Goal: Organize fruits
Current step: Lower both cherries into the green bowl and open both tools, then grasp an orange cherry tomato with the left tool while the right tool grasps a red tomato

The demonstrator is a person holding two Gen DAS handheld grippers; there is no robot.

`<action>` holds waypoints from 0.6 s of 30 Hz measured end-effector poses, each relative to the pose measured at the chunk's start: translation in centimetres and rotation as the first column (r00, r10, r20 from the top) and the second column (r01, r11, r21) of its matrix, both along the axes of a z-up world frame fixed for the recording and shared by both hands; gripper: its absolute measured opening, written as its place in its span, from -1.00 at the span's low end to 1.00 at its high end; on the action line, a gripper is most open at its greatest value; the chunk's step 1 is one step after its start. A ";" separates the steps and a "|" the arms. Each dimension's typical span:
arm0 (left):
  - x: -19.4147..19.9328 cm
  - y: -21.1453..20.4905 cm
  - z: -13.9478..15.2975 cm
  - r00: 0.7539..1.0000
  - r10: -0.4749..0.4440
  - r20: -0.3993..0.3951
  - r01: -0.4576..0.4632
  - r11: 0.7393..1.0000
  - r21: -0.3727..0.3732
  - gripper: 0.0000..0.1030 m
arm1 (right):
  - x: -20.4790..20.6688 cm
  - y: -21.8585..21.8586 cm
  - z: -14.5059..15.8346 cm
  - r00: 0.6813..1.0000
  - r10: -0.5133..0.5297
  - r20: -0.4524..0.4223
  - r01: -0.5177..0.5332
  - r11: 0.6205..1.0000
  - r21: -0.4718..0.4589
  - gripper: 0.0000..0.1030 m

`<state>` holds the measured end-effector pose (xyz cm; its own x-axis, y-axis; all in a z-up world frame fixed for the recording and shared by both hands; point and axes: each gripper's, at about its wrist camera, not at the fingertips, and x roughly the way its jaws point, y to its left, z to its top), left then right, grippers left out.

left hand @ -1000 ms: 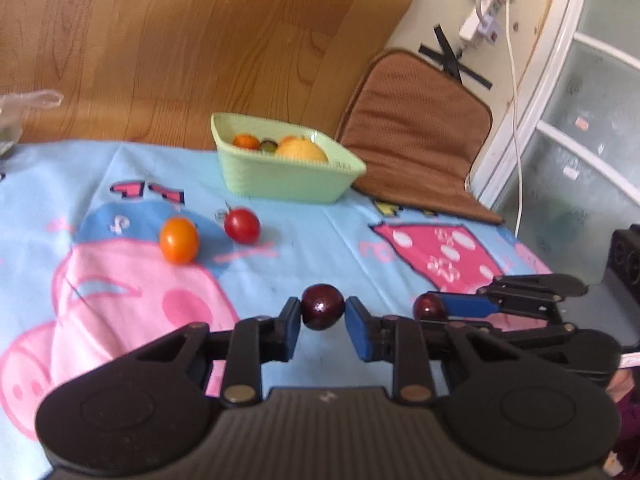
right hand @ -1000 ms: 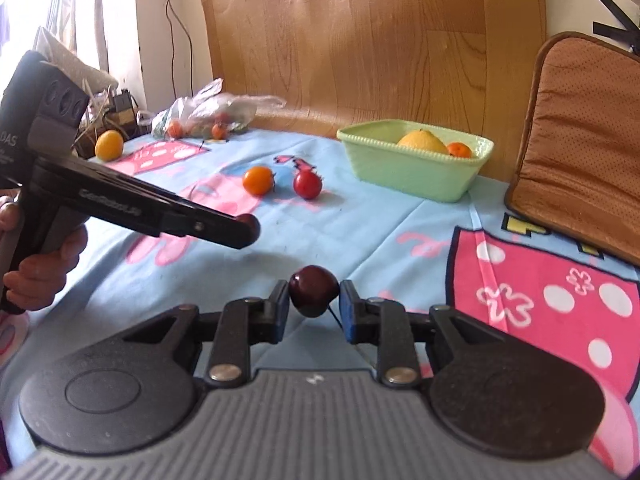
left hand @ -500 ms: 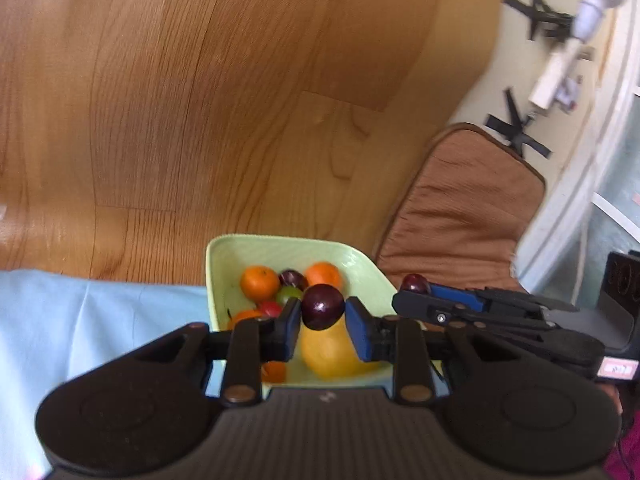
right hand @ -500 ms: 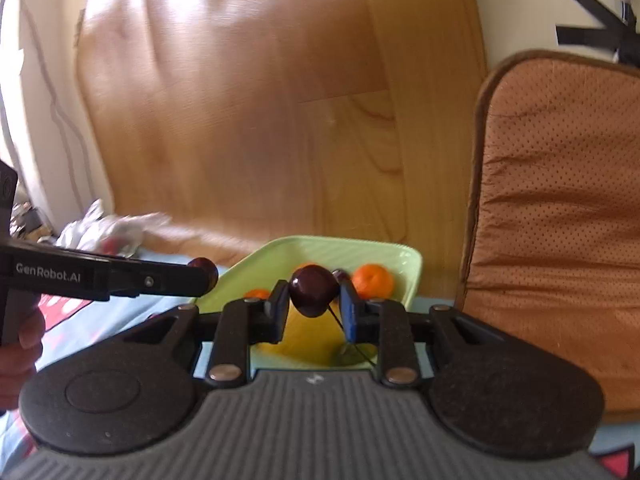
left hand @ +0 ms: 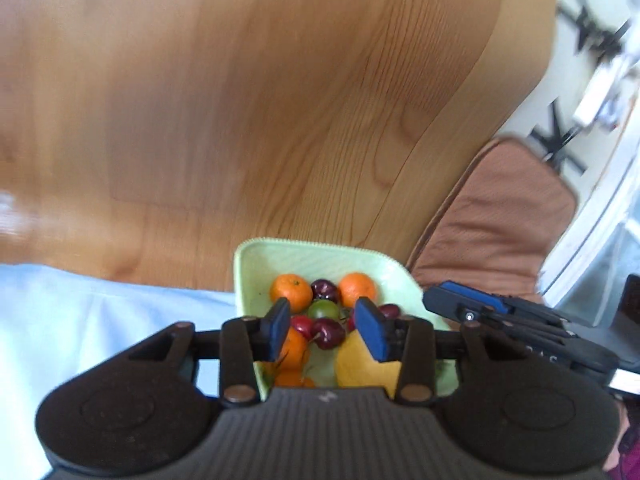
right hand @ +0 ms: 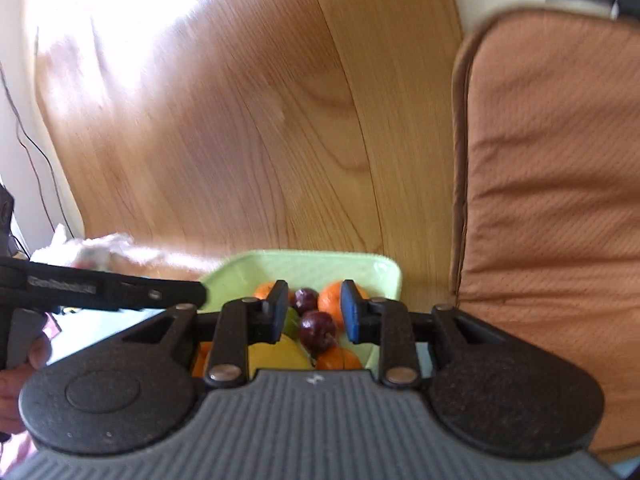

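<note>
Two tongs [left hand: 323, 330] [right hand: 314, 316] opening over bowl [left hand: 304, 250] — cushion [right hand: 560, 200] right | wood panel [left hand: 240, 100] behind

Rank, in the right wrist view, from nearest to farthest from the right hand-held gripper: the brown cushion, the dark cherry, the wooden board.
1. Dark cherry, between its opening fingers, over the green bowl.
2. Brown cushion, right side.
3. Wooden board, behind the bowl.

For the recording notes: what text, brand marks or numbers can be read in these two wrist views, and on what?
"GenRobot.AI", blurred but just legible, on the side of the left gripper.
Pale letters on the right gripper body: too blurred to read.
Nothing else bears text.
</note>
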<state>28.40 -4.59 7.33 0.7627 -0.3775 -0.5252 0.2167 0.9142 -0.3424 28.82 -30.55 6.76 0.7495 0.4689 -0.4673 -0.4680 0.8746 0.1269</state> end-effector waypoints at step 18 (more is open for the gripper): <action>-13.3 3.1 -4.3 0.990 0.137 -0.015 -0.135 0.985 0.107 0.07 | -9.0 8.3 -4.1 0.940 0.307 -0.147 -0.331 0.926 -0.180 -0.22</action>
